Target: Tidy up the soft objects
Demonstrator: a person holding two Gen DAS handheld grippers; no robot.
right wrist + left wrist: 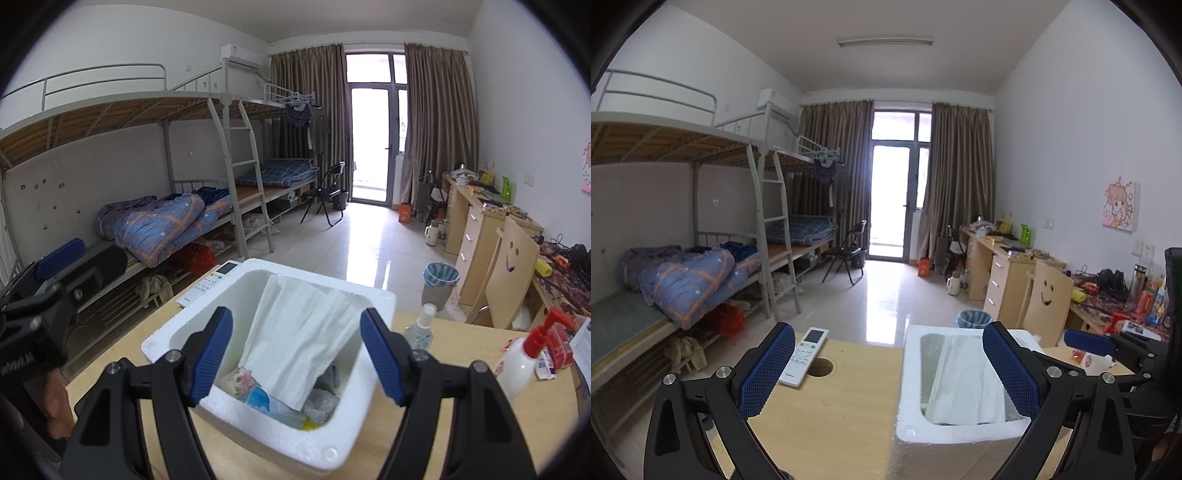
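Right gripper point(296, 350) jaws wide apart, empty, above foam box point(373, 384), white cloth point(303, 332) inside, left gripper point(888, 369) jaws wide, empty, remote point(803, 356) at ten o'clock.

One white foam box point(362, 435), one folded white cloth point(306, 332), one grey sock point(325, 402), one white remote control point(805, 354), two bottles: a clear spray bottle point(419, 328) and a red-pump white bottle point(524, 354).

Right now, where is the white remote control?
In the right wrist view, the remote control lies on the wooden table, left of the foam box, touching its far-left corner.
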